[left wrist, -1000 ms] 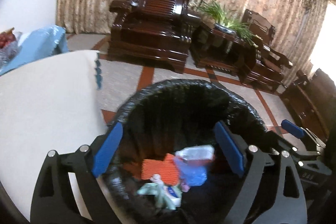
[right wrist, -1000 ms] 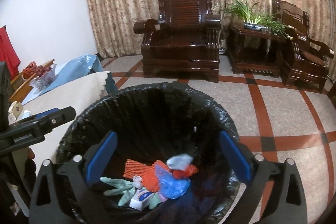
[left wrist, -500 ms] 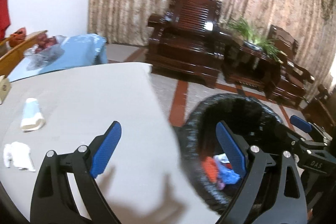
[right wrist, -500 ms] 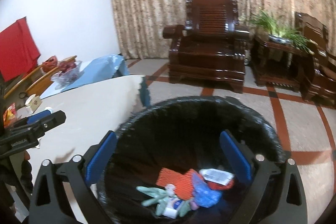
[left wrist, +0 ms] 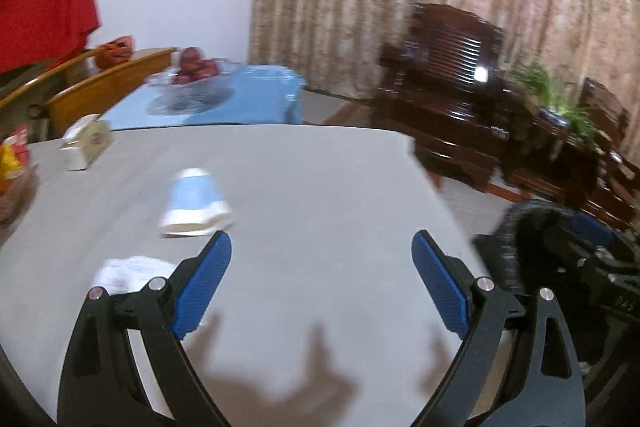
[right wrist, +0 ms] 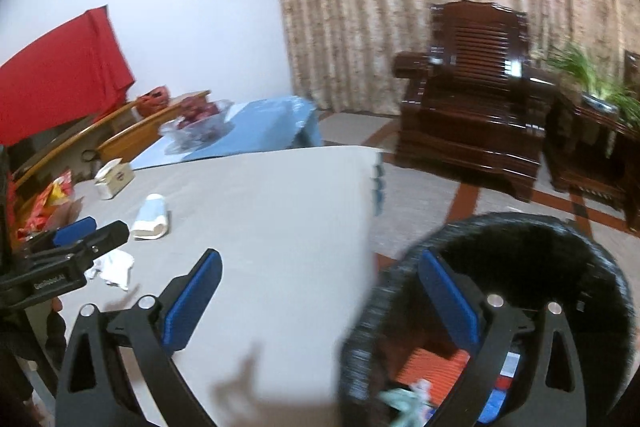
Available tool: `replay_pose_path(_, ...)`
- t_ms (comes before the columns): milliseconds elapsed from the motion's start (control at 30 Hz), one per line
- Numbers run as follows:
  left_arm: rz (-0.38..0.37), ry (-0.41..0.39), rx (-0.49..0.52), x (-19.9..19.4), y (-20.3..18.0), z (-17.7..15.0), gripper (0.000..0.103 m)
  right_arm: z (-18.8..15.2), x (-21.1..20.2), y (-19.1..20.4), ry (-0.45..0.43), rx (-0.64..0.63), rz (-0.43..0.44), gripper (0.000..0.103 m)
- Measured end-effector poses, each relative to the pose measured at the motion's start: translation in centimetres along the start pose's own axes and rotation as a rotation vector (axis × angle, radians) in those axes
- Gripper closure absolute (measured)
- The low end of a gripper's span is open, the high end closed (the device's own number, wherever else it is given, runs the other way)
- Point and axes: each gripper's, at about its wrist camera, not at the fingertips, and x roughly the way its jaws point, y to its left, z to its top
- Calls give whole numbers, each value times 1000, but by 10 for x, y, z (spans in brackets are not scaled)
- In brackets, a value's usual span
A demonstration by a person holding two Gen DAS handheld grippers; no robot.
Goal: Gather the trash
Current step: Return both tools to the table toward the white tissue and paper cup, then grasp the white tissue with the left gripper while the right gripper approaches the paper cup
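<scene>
Left gripper (left wrist: 322, 259) hovers over the grey table (left wrist: 320, 187), fingers wide with nothing between them. Right gripper (right wrist: 320, 279) straddles the table edge and the black-lined trash bin (right wrist: 520, 247), fingers likewise wide and empty. On the table lie a blue-and-white packet (left wrist: 196, 205) and, nearer the left gripper, a crumpled white tissue (left wrist: 128, 273). An orange mesh piece (right wrist: 432, 365) and other scraps lie in the bin.

Your left gripper (left wrist: 322, 273) and right gripper (right wrist: 320, 293) look alike: black skeletal frames with triangular cut-outs, round silver screws at the joints, and flat blue textured pads on the fingers (left wrist: 202, 287). White lettering marks the left gripper's side in the right wrist view.
</scene>
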Motion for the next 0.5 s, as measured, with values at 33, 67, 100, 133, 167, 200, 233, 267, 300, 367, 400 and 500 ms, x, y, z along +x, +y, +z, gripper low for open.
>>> replay_pose_path(33,22,0,-4,-1,11,-1,14,2,8,12,2,-12,17,6)
replay_pose_path(67,50,0,-9,0,24,-2,14,2,13,21,1,-23,26,6)
replay_pose_path(100,80,5,-16,1,39,-5,14,3,17,28,2,-33,32,6)
replay_pose_path(133,99,13,-26,3,49,-5,14,2,24,38,2,-48,41,6)
replay_pose_path(167,117,21,-38,5,61,-7,14,1,30,47,3,-61,50,6)
replay_pose_path(200,135,32,-53,8,72,-9,14,0,36,53,7,-68,56,6)
replay_pose_path(233,152,47,-70,12,85,-12,14,-2,44,62,17,-74,69,6)
replay_pose_path(267,165,65,-85,16,97,-15,14,-5,49,67,22,-76,75,6)
replay_pose_path(300,174,76,-97,19,105,-19,14,-7,54,72,30,-78,80,6)
replay_pose_path(367,190,98,-127,26,119,-26,14,-12,66,84,51,-81,90,6)
replay_pose_path(400,194,105,-137,28,125,-28,14,-13,71,88,60,-82,93,6)
replay_pose_path(500,202,132,-164,40,137,-34,14,-20,85,100,83,-84,99,6)
